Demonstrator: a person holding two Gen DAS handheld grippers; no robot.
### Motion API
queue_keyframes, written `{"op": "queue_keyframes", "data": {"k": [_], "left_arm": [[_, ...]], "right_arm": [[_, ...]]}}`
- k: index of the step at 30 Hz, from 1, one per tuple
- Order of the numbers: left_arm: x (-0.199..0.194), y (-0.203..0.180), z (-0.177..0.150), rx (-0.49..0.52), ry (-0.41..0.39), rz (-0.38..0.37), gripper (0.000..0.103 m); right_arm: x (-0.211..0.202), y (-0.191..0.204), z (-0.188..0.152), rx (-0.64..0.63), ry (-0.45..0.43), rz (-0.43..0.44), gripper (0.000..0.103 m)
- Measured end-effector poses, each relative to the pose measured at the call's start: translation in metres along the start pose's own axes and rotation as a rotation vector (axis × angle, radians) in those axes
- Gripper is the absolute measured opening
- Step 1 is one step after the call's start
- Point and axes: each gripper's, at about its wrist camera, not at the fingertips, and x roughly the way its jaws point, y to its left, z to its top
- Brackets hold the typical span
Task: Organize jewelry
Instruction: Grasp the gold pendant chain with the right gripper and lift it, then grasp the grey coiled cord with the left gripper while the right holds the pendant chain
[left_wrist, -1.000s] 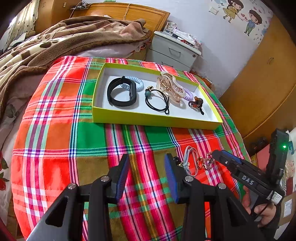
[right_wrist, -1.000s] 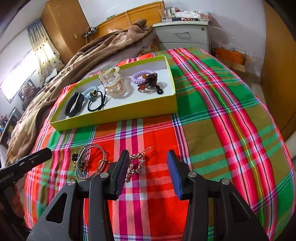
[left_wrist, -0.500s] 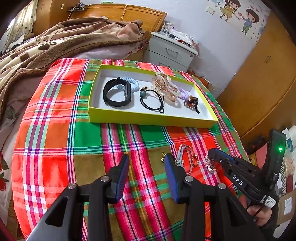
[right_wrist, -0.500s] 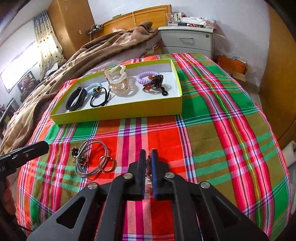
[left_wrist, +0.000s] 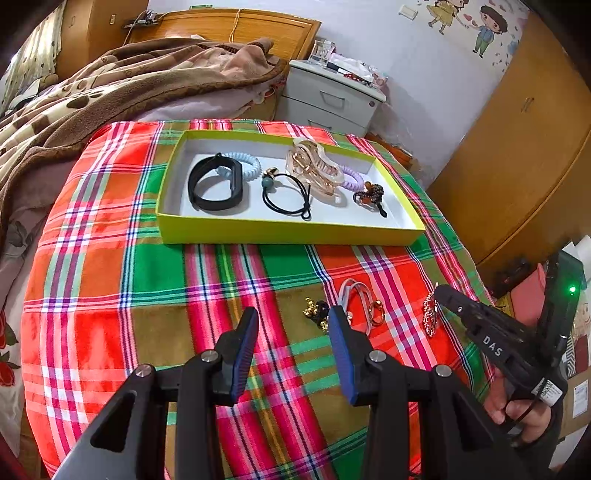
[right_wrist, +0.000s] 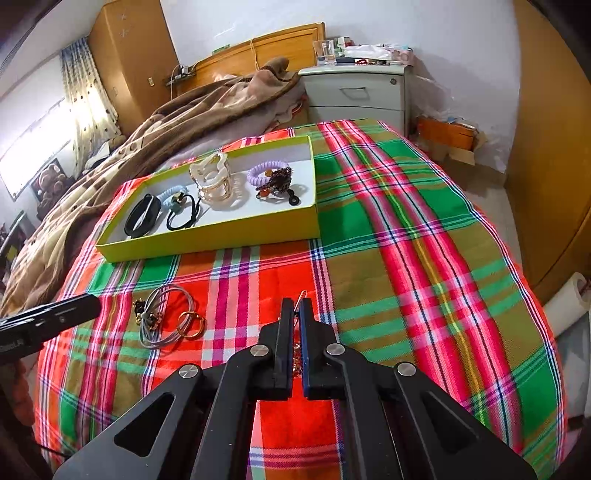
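The right gripper (right_wrist: 294, 306) has its fingers clamped on a gold chain earring (left_wrist: 430, 314); the left gripper (left_wrist: 291, 325) holds its fingers apart, empty, above the plaid tabletop (left_wrist: 110, 295).

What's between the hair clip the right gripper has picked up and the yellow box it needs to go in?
Nothing visible. The right gripper is shut on the gold hair clip, and only bare plaid cloth lies between it and the yellow box. The loose grey hair ties sit off to its left.

Gold chain earring (left_wrist: 430, 314) hangs pinched above plaid cloth (left_wrist: 147, 295), near yellow tray (left_wrist: 288, 232).
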Motion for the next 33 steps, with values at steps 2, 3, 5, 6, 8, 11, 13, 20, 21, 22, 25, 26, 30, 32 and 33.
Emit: {"op": "queue_keyframes", "data": {"k": [2,3,5,6,8,11,13,20,21,22,25,26,30,32,33], "left_arm": [[0.003,-0.001,0.0,0.005,0.008,-0.005,0.041],[0.004,0.0,0.0,0.004,0.013,0.0,0.041],[0.009,0.001,-0.001,0.006,0.029,0.009,0.041],[0.011,0.001,-0.001,0.002,0.038,0.021,0.041],[0.013,-0.001,-0.003,0.01,0.04,0.017,0.041],[0.016,-0.002,-0.002,0.01,0.046,0.014,0.041],[0.015,-0.004,-0.002,0.014,0.044,0.015,0.041],[0.015,-0.001,-0.001,-0.001,0.044,0.017,0.041],[0.016,-0.001,-0.001,-0.001,0.046,0.016,0.041],[0.016,-0.001,-0.001,-0.002,0.049,0.017,0.041],[0.016,-0.002,-0.001,-0.004,0.046,0.012,0.041],[0.016,-0.002,-0.001,-0.004,0.045,0.01,0.041],[0.015,-0.001,0.0,0.0,0.042,0.006,0.041],[0.016,-0.001,0.0,-0.003,0.044,0.007,0.041],[0.017,0.0,0.0,-0.003,0.044,0.005,0.041]], "right_arm": [[-0.003,-0.007,0.001,0.029,0.0,0.039,0.002],[-0.005,-0.01,0.001,0.043,-0.003,0.048,0.002],[-0.011,-0.016,0.001,0.052,-0.016,0.04,0.002],[-0.012,-0.018,0.001,0.059,-0.019,0.043,0.002],[-0.017,-0.023,0.001,0.078,-0.024,0.061,0.002],[-0.024,-0.031,0.004,0.099,-0.032,0.078,0.002],[-0.026,-0.029,0.008,0.057,-0.026,0.062,0.002],[0.001,-0.02,0.013,-0.016,0.041,0.06,0.003],[0.006,-0.019,0.013,-0.019,0.047,0.061,0.003],[0.009,-0.018,0.012,-0.026,0.051,0.056,0.004],[0.007,-0.019,0.006,-0.016,0.057,0.043,0.02],[0.004,-0.019,0.003,-0.019,0.049,0.049,0.025],[0.003,-0.01,-0.011,-0.083,0.08,0.023,0.043],[0.006,-0.006,-0.014,-0.121,0.083,-0.025,0.043],[0.006,-0.005,-0.015,-0.131,0.075,-0.041,0.043]]}}
